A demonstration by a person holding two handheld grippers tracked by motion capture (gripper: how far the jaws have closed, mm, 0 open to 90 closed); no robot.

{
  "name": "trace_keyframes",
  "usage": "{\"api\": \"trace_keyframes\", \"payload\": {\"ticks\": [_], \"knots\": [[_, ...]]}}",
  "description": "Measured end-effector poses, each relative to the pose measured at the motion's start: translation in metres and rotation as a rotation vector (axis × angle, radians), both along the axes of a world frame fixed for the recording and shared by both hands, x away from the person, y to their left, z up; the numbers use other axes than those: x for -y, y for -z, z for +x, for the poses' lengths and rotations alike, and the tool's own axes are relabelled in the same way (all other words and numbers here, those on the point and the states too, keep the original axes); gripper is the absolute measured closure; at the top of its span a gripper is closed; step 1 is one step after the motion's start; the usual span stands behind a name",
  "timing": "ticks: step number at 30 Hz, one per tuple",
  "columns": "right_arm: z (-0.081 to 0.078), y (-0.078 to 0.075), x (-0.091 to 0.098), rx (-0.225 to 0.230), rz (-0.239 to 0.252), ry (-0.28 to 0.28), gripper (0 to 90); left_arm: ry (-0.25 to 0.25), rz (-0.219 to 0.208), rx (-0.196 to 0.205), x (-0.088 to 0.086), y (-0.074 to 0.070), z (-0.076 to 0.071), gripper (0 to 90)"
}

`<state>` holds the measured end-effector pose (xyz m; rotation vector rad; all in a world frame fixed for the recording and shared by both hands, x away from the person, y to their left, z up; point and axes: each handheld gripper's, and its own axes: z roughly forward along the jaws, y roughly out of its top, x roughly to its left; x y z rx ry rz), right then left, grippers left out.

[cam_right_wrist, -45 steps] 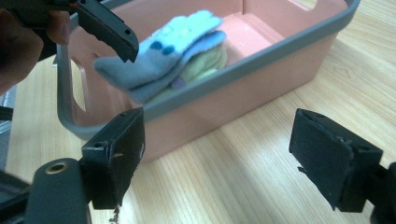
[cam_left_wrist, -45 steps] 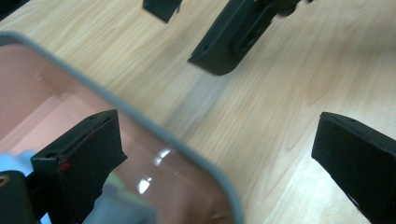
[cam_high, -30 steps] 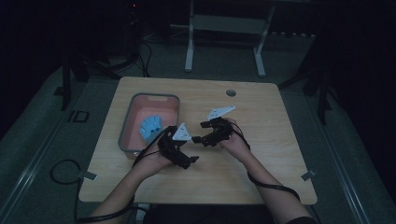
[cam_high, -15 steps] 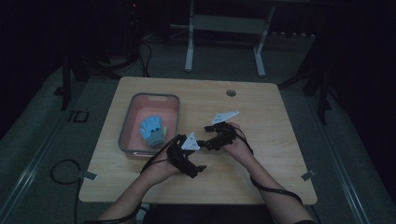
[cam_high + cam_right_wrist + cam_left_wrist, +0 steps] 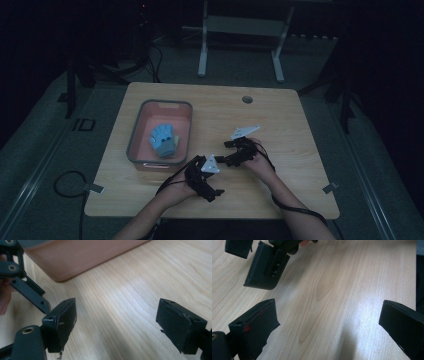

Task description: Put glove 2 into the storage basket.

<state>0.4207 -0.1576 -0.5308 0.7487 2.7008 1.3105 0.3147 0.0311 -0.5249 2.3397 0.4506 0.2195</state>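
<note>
Finding: the left gripper (image 5: 204,176) has withdrawn from the tray (image 5: 186,107). One second ago it stood at the tray's near right edge, beside the blue glove (image 5: 163,140); half a second ago it was already drawing back toward the person; it now sits over bare desk (image 5: 280,115) close to the near edge, well clear of the tray.

State of the left gripper: in the left gripper view its jaws stand wide apart with only wood grain between them. It carries nothing.

State of the right gripper (image 5: 235,152): it has moved very little across the three moments and rests just right of the left gripper, near mid-desk. In the right gripper view (image 5: 116,322) its jaws are likewise spread and hold nothing; the tray's salmon-coloured wall (image 5: 82,257) lies ahead of them.

Location of the work item: the blue glove lies inside the tray, roughly at its centre, untouched by either gripper.

Assessment: the glove appears settled in the tray and the retreat reads as a release completed. In my judgement the placing step is done, and both grippers are free for whatever follows.
</note>
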Motion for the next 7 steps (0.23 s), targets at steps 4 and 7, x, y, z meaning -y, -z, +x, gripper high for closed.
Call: {"api": "trace_keyframes", "payload": {"ticks": [4,7], "knots": [[-0.0002,0.006,0.0029,-0.008,-0.022,0.005,16.8,0.004,0.004,-0.002,0.0007,0.0015,-0.0008,1.9],[0.0013,0.008,0.0057,-0.007,-0.02,0.013,16.8,0.006,0.001,-0.001,-0.0003,0.0004,-0.0001,1.9]]}}
